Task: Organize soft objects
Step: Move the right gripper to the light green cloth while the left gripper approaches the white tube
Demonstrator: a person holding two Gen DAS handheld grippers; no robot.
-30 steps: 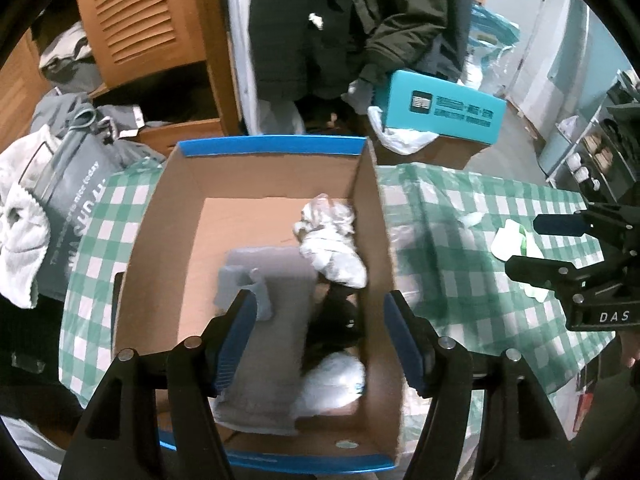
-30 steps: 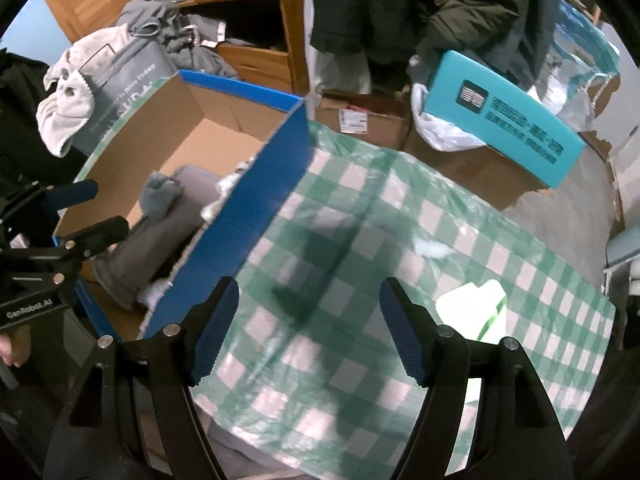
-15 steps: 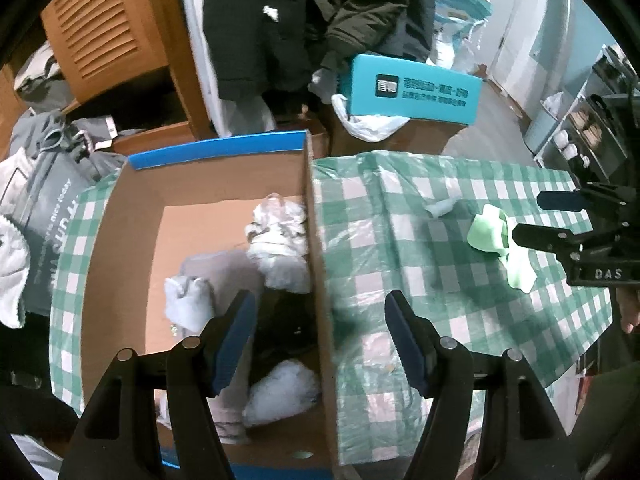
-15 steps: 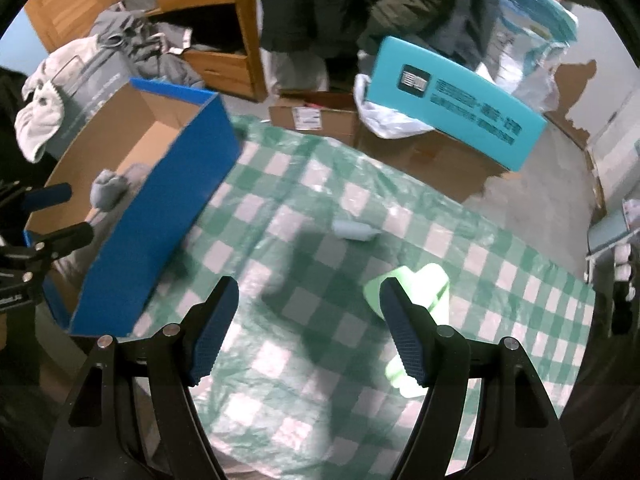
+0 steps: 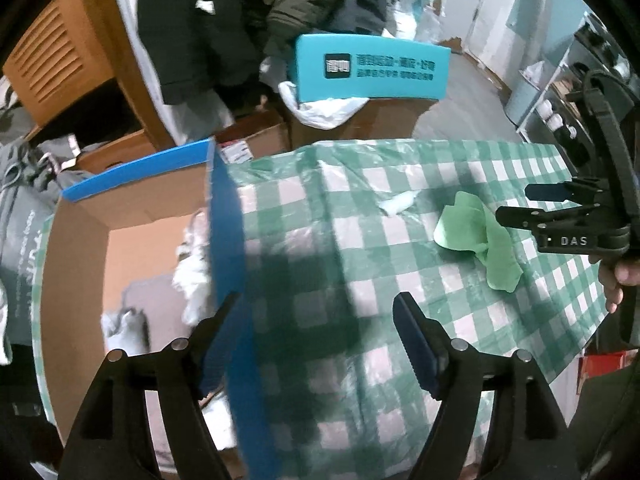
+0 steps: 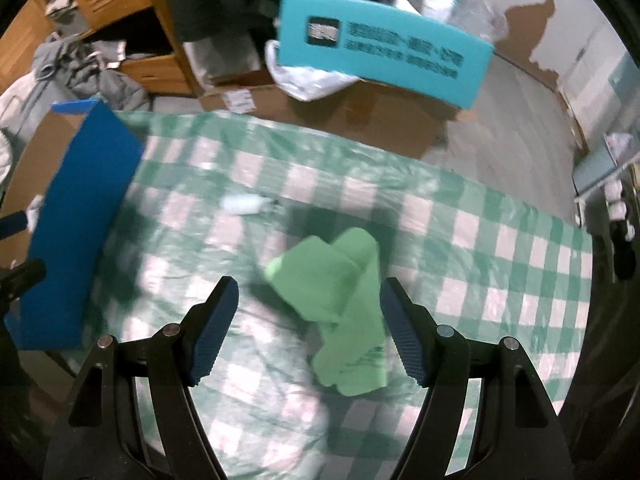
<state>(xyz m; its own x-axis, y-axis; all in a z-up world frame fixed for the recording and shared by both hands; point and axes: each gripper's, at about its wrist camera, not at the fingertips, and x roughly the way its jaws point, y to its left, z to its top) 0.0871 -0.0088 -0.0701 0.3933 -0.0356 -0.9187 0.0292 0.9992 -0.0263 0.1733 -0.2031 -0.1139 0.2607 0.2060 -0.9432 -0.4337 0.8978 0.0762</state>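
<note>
A crumpled green cloth (image 6: 344, 300) lies on the green-checked tablecloth (image 6: 500, 280). My right gripper (image 6: 308, 320) hangs open just above it, the cloth showing between its fingers without touching them. From the left wrist view the same green cloth (image 5: 476, 236) lies at the right, under the right gripper (image 5: 520, 202). My left gripper (image 5: 316, 328) is empty and its jaws are opening; it hovers over the blue right wall of the cardboard box (image 5: 228, 240). In the box lie white and grey soft items (image 5: 192, 264). A small white scrap (image 6: 244, 204) rests on the cloth between box and green cloth.
Behind the table stand a teal box (image 5: 368, 68) on brown cartons, hanging dark coats (image 5: 224, 20) and a wooden cabinet (image 5: 52, 64). Grey clothes (image 6: 92, 72) pile at the back left. A shelf with small bottles (image 5: 556, 120) is at the far right.
Both grippers have moved right: the left from above the box's inside to its right wall, the right from bare tablecloth to above the green cloth. The left jaws have spread wider.
</note>
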